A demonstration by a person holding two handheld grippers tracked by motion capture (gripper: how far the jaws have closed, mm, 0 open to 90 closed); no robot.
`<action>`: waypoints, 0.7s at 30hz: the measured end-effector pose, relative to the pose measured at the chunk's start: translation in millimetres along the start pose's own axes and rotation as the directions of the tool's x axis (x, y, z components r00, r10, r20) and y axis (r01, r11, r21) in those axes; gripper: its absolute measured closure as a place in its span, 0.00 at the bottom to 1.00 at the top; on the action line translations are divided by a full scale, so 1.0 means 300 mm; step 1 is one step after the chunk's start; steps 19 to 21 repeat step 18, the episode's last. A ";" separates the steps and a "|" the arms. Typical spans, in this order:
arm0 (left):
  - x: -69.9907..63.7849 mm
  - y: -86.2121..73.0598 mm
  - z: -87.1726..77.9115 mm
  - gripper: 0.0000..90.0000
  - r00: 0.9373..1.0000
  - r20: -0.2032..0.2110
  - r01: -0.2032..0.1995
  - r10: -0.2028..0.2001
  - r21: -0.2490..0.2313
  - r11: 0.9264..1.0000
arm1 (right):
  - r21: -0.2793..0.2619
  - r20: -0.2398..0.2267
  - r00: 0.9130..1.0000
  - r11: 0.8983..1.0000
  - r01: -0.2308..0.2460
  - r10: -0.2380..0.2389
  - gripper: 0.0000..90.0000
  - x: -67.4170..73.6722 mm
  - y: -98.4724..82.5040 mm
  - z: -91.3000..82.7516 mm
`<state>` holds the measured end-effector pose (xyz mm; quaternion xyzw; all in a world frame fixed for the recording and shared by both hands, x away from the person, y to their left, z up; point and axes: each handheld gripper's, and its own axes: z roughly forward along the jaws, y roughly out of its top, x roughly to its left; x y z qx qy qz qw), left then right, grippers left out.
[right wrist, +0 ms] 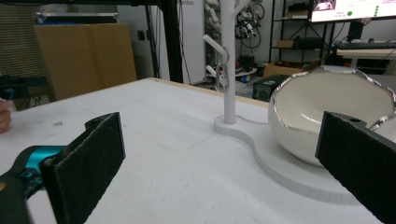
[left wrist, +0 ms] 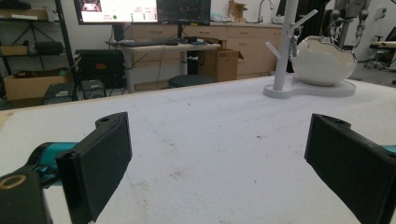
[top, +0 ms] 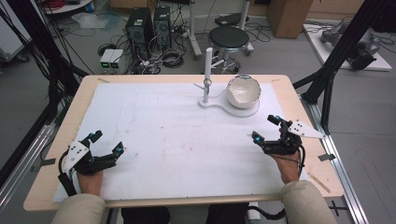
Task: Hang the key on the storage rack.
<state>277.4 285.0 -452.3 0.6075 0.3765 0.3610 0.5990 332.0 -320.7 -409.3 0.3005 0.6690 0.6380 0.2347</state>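
A white stand with a thin post (top: 207, 70) and short pegs rises from a flat white base (top: 215, 103) at the back of the table. A small metal clip (top: 207, 83) hangs from one peg. A white bowl with a jagged eggshell rim (top: 243, 91) sits on the same base, right of the post. My left gripper (top: 107, 143) rests open near the front left corner, far from the stand, jaws wide and bare (left wrist: 219, 135). My right gripper (top: 265, 128) is open at the front right, a short way in front of the bowl (right wrist: 303, 112) and post (right wrist: 228, 60).
A white mat (top: 163, 135) covers most of the wooden table (top: 65, 130). Behind the table stand a black stool (top: 229, 37) and computer towers (top: 140, 28). Black frame bars (top: 336, 51) slant past the table's right side.
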 end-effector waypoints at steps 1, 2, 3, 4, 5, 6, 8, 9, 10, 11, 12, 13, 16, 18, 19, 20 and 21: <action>0.000 0.000 0.000 0.09 1.000 0.001 0.000 0.000 0.001 1.000 | 0.004 0.004 1.000 1.000 0.000 0.000 0.00 0.002 -0.014 -0.003; 0.000 0.000 0.000 0.09 1.000 -0.001 -0.001 0.001 0.000 1.000 | 0.003 0.015 1.000 1.000 0.011 -0.011 0.01 0.002 -0.025 -0.004; 0.000 0.000 0.000 0.09 1.000 0.000 0.001 -0.001 0.002 1.000 | -0.003 0.020 1.000 1.000 0.024 -0.024 0.00 0.002 -0.038 -0.007; 0.000 0.000 0.000 0.09 1.000 0.001 0.001 -0.001 0.003 1.000 | -0.008 0.022 1.000 1.000 0.021 -0.021 0.00 0.003 -0.050 -0.010; 0.001 0.001 0.000 0.09 1.000 0.001 0.001 -0.001 0.006 1.000 | -0.015 0.026 1.000 1.000 0.012 -0.012 0.00 0.003 -0.063 -0.013; 0.001 0.001 0.000 0.09 1.000 0.002 0.001 -0.001 0.006 1.000 | -0.018 0.030 1.000 1.000 -0.002 0.002 0.00 0.004 -0.077 -0.016; 0.000 0.000 0.001 0.09 1.000 -0.001 0.001 -0.001 0.003 1.000 | -0.019 0.034 0.999 1.000 -0.009 0.010 0.00 0.002 -0.104 -0.016; 0.001 0.001 0.000 0.09 1.000 0.002 0.001 -0.001 0.007 1.000 | -0.014 0.041 0.999 1.000 -0.007 0.007 0.00 0.003 -0.117 -0.016; 0.001 0.001 0.000 0.09 1.000 0.001 0.001 -0.001 0.008 1.000 | -0.010 0.037 0.999 1.000 -0.019 0.019 0.00 0.003 -0.133 -0.016; 0.001 0.001 0.000 0.09 1.000 0.001 0.001 -0.002 0.003 1.000 | -0.009 0.043 0.999 1.000 -0.026 0.027 0.00 0.007 -0.140 -0.017; 0.001 0.001 0.000 0.09 1.000 0.001 0.002 -0.002 0.007 1.000 | -0.024 0.045 0.999 1.000 -0.020 0.022 0.00 0.008 -0.140 -0.021; 0.001 0.001 0.000 0.09 1.000 0.001 0.002 -0.002 0.008 1.000 | -0.023 0.034 0.999 0.999 -0.029 0.030 0.00 0.010 -0.142 -0.023; 0.000 0.001 0.000 0.09 1.000 0.002 0.001 -0.001 0.007 1.000 | -0.019 0.054 0.999 1.000 -0.005 0.005 0.01 0.014 -0.143 -0.019; -0.001 0.000 0.001 0.09 1.000 -0.003 -0.001 0.001 0.001 1.000 | -0.015 0.064 0.998 1.000 0.008 -0.007 0.01 0.019 -0.142 -0.017; -0.001 0.000 0.001 0.09 1.000 -0.003 -0.001 0.001 0.001 1.000 | -0.015 0.064 0.998 1.000 0.008 -0.007 0.01 0.019 -0.142 -0.017; -0.001 0.000 0.001 0.09 1.000 -0.003 -0.001 0.001 0.001 1.000 | -0.015 0.064 0.998 1.000 0.008 -0.007 0.01 0.019 -0.142 -0.017; -0.001 0.000 0.001 0.09 1.000 -0.003 -0.001 0.001 0.001 1.000 | -0.015 0.064 0.998 1.000 0.008 -0.007 0.01 0.019 -0.142 -0.017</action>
